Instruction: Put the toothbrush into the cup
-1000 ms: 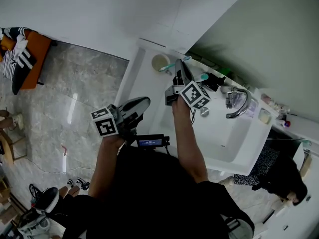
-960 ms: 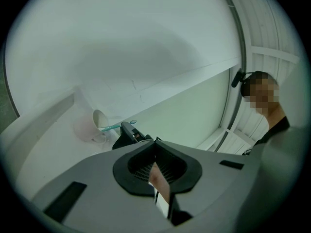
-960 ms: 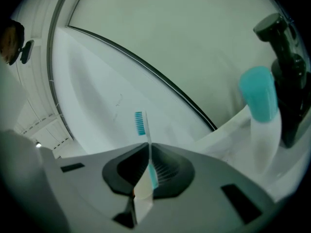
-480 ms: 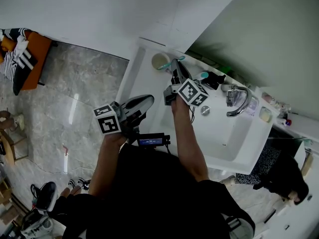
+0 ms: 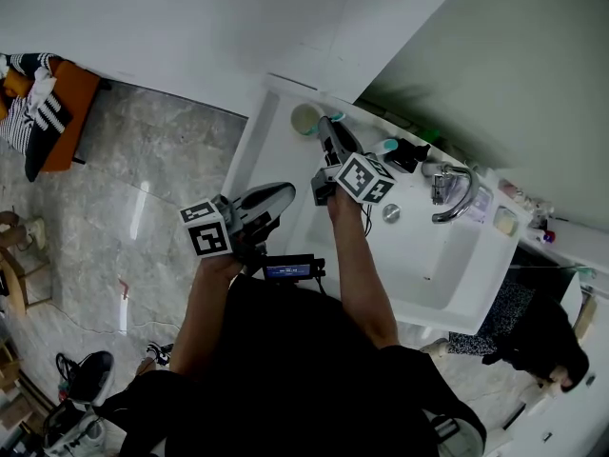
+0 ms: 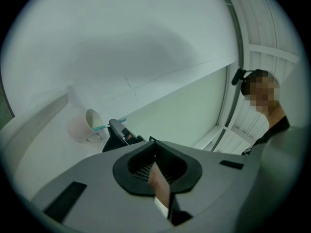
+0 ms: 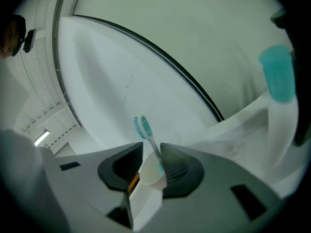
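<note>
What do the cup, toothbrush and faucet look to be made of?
Cup: plastic or ceramic, plain white, smooth and matte; the look leaves it open.
Toothbrush: plastic, with a teal and white head on a slim handle.
Faucet: metal, likely chrome, shiny with bright reflections.

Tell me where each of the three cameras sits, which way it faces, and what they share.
Head view: on the person's head, looking steeply down at the white washbasin counter; shows dark-clothed torso, both forearms, left gripper and right gripper.
Left gripper view: on the left gripper, looking along its shut jaws toward the round white cup; the right gripper shows too.
Right gripper view: on the right gripper; its jaws, just opening, stand apart around the teal-and-white toothbrush in the cup.
Shared: both gripper views see cup and toothbrush.
</note>
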